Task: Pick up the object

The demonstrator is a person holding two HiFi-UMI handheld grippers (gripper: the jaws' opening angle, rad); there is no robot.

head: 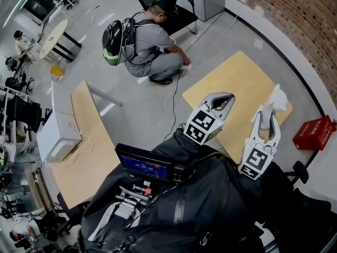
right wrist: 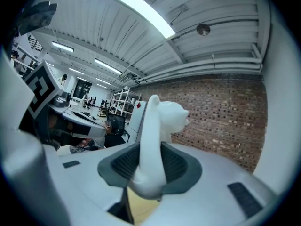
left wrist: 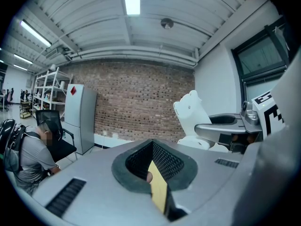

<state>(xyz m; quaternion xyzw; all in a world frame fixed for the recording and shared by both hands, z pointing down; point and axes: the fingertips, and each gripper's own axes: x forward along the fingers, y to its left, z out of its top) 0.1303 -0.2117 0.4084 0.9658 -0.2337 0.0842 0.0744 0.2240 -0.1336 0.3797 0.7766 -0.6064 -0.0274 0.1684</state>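
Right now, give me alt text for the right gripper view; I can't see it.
The right gripper is closed on a white animal-shaped figure, which rises from between its dark pads. Behind it are a red brick wall and a ceiling with long strip lights; white shelves stand far off at the left.

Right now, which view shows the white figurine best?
The right gripper view: the white figurine fills the centre, clamped between the pads of the right gripper. The head view shows the figurine small; the left gripper view shows it side-on.
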